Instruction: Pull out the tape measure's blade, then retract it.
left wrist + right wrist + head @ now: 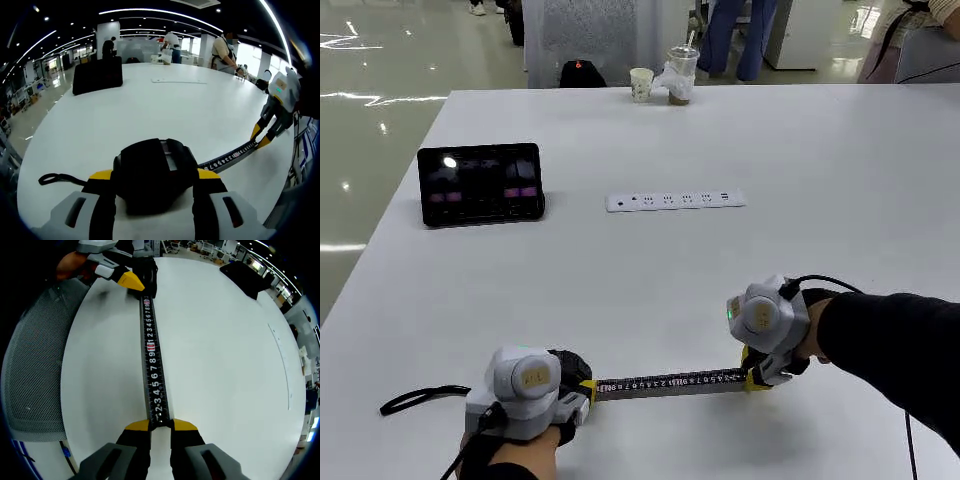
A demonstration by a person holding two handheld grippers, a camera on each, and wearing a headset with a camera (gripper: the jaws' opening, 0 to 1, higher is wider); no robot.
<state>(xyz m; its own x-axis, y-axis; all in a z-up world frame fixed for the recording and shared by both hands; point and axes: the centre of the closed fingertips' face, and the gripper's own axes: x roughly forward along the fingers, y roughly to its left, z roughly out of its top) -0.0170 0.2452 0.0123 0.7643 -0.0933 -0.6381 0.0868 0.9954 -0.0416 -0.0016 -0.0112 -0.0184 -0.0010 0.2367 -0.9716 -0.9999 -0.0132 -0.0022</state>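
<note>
The black tape measure case [152,172] sits clamped between the yellow-tipped jaws of my left gripper [155,176], low on the white table [650,270]; its wrist strap [57,178] trails left. In the head view the same case [572,372] is at the bottom left inside the left gripper [582,390]. The blade [670,382] runs flat across the table to my right gripper [753,378], which is shut on its tip. In the right gripper view the numbered blade [151,365] stretches from the right gripper [160,425] up to the case [145,275].
A dark tablet [480,183] stands at the left of the table, a white power strip [675,200] lies mid-table, and cups [665,80] sit at the far edge. A grey mesh chair back [32,375] is beside the table. People stand beyond the table.
</note>
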